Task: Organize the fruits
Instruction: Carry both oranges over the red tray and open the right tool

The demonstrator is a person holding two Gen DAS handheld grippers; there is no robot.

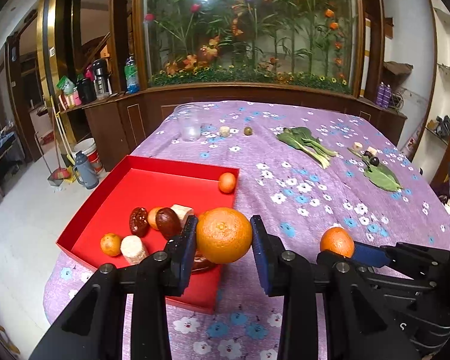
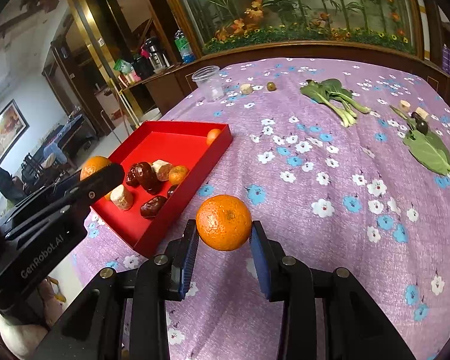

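Fruit sorting partly done; two oranges carried toward the red tray [image 1: 84,210]

Left gripper [image 1: 223,235] is clamped on an orange [image 1: 224,235] over the tray's near corner; right gripper [image 2: 224,232] is clamped on another orange [image 2: 224,222] just beside it; several fruits lie inside; a few small pieces are left far beyond it

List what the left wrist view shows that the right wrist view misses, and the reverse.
Only the left wrist view: a white bucket and grey thermos jug on the floor beside the table, and the right gripper seen from the side, holding an orange.

Only the right wrist view: a framed picture on the far wall, and the left gripper from the side.

Both: the red tray of fruit, plastic jar, leafy greens, and each camera's own gripper clamping an orange.
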